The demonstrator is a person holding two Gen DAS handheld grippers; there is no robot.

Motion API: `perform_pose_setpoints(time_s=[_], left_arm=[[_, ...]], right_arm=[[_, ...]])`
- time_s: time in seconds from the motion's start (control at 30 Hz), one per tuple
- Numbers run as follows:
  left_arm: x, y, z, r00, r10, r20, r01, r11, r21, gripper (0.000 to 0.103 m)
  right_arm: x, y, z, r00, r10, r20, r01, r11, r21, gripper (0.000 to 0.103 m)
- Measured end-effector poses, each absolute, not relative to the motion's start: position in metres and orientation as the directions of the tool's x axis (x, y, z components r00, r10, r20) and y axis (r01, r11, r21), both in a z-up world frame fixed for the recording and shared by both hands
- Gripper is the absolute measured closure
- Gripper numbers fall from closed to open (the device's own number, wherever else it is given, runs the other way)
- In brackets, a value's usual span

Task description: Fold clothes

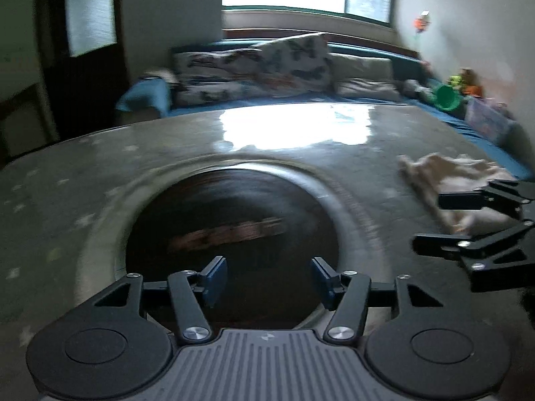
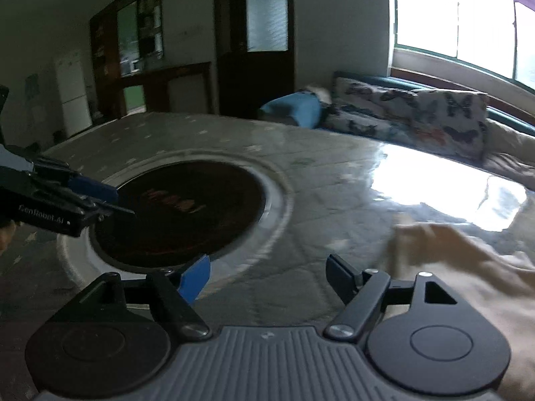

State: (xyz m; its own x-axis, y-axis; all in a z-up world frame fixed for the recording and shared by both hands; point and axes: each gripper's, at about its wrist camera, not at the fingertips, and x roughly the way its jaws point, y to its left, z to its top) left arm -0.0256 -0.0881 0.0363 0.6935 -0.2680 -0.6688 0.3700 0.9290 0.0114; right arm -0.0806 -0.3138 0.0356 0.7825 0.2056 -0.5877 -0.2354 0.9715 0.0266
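Cloth (image 2: pixel 468 267): cream, crumpled, on table (image 2: pixel 317 173) beside right gripper (image 2: pixel 267 277), outside its parted jaws. Left gripper (image 1: pixel 269 279): jaws apart, empty, over dark inset disc (image 1: pixel 234 234). Bare tabletop runs ahead to the far edge.

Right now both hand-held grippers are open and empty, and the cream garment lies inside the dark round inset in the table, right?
Not quite. The garment lies on the grey tabletop, to the right of the inset, as the left wrist view shows. Both hand-held grippers, left and right, are open and empty.
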Motion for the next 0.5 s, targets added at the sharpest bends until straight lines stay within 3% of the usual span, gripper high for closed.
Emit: perform_pose_setpoints(time_s=[0.07,0.33,0.5], left_arm=[[-0.026,-0.072,0.033,0.715,-0.213,-0.666,0.311,0.95,0.03,0.034],[-0.01,-0.01,0.013,0.747,-0.039,-0.664,0.103,0.993,0.058,0.031],[-0.006,0.011,0.004,0.762,0.019,-0.647,0.029,0.998,0.063,0.024]], right_arm=[[-0.077,-0.305,0.03,0.778,0.214,-0.591,-0.244,0.969,0.029,0.022],[-0.055,-0.289,0.016,0.759,0.215,-0.615,-0.255,0.967,0.023,0.018],[-0.042,-0.288,0.008,0.747,0.213,-0.63,-0.253,0.967,0.027,0.013]])
